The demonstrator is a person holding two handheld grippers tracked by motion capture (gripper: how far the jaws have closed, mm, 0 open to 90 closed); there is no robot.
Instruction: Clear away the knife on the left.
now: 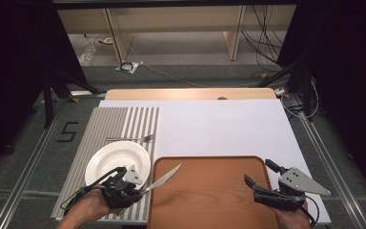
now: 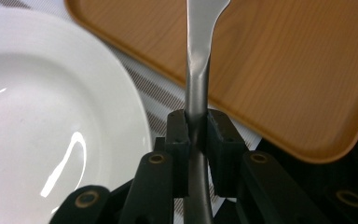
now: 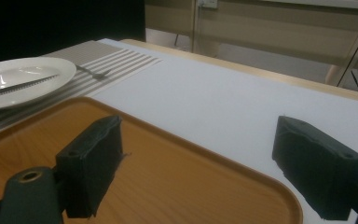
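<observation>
Left gripper (image 2: 196,135) is clamped on the handle of a table knife (image 1: 164,177), held off the surface with its blade over the wooden tray's (image 1: 209,200) near-left corner, beside the white plate (image 1: 116,160). Right gripper (image 1: 262,183) hangs wide open and empty over the tray. Judged: pickup done, placement still left; the fork (image 1: 131,139) lies untouched on the striped placemat (image 1: 109,124).

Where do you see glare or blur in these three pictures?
Left gripper view: bright glare streaks on the plate, and the knife in the left tool looks soft up close. Right gripper view: the right tool is blurred. High view: dark sides.
</observation>
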